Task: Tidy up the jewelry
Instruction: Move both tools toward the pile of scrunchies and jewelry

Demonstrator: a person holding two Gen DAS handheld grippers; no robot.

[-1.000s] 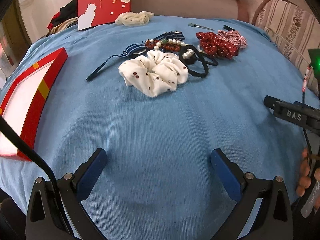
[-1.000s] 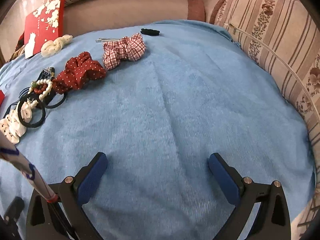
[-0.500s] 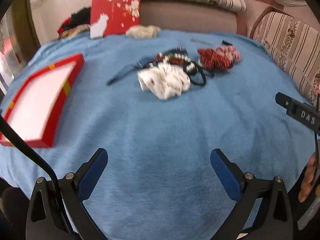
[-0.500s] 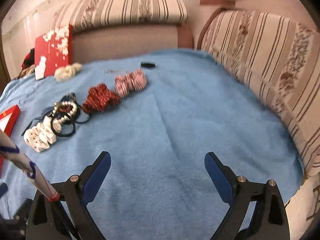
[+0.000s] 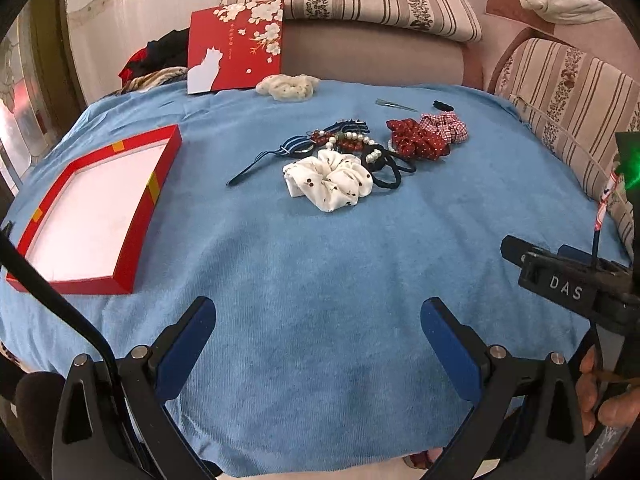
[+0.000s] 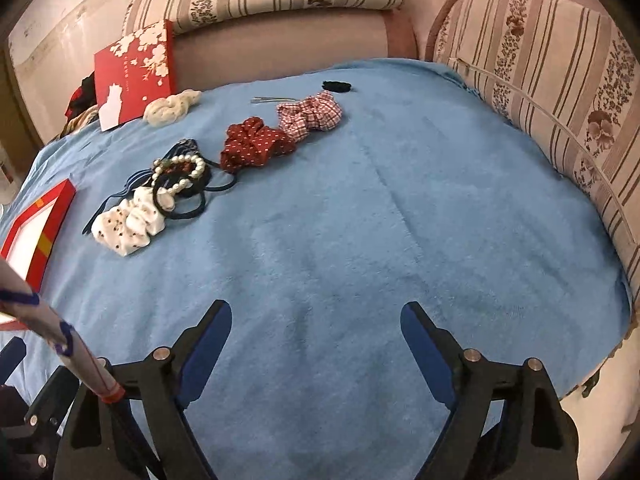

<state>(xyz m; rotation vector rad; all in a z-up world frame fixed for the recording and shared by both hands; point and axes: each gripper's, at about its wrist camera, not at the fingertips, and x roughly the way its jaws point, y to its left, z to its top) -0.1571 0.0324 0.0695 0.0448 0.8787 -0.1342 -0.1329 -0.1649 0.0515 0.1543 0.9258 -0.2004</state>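
Note:
A pile of hair accessories lies mid-table on the blue cloth: a white dotted scrunchie (image 5: 329, 180) (image 6: 128, 224), a pearl bracelet (image 5: 352, 140) (image 6: 182, 170), black hair ties (image 5: 390, 168) (image 6: 188, 204), a dark red dotted scrunchie (image 5: 416, 142) (image 6: 252, 148) and a red checked scrunchie (image 5: 446, 124) (image 6: 312, 114). An open red box (image 5: 132, 236) (image 6: 60, 200) with a white floor lies at the left. My left gripper (image 5: 318, 328) is open and empty, near the front edge. My right gripper (image 6: 316, 336) is open and empty, well short of the pile.
The red box lid (image 5: 236, 46) (image 6: 136, 72) leans at the back, with a cream scrunchie (image 5: 288, 86) (image 6: 172, 108) beside it. A metal hair clip (image 5: 394, 105) (image 6: 272, 100) and a small black clip (image 6: 337, 87) lie at the far side. Striped sofa cushions (image 6: 560, 92) border the back and right.
Both grippers have pulled back and risen from the table, so the pile looks smaller and farther. More of the red box and the sofa shows. Both stay open and empty.

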